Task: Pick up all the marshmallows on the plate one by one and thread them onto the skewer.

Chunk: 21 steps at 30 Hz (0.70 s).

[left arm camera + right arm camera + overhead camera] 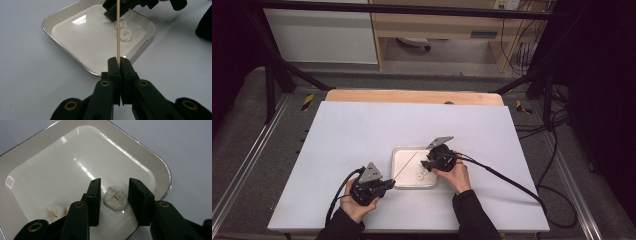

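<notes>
On the white table (362,135), my half-open right claw (114,195) is straddling a soft white piece (115,198) that risks squashing, while my left claw (119,65) is clamping the skewer (118,30).

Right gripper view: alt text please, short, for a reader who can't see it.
The right gripper has its two black jaws either side of a small white puffy ring-shaped piece, gaps visible on both sides. The piece lies in a shallow cream square tray with a metal rim on a white table; a second white piece lies farther left.

The skewer (118,32) top runs off the left gripper view's edge.
</notes>
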Tool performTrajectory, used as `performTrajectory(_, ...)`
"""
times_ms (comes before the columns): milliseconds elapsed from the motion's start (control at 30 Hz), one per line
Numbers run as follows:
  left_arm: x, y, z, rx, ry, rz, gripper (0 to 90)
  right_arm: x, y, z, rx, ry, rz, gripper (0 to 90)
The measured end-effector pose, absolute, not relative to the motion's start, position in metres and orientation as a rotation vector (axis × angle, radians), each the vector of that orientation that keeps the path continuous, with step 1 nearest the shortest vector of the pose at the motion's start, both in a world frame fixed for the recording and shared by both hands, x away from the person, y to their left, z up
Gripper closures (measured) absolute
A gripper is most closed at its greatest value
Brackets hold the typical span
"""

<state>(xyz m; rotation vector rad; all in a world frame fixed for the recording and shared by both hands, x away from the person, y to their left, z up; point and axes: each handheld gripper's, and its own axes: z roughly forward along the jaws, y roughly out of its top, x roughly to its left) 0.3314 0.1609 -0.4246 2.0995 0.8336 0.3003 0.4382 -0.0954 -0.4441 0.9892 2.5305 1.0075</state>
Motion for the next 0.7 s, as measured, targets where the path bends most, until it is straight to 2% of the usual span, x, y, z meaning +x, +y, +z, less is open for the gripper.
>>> performTrajectory(333, 0.33, 0.16, -0.426, 2.088, 0.83, 0.295, 88.3, 0.434, -0.099, -0.444, 0.99, 2.504, 1.048, 71.6)
performTrajectory(700, 0.329, 0.16, -0.425, 2.067, 0.82, 0.302, 88.3, 0.425, -0.122, -0.41, 1.048, 2.455, 1.313, 73.2)
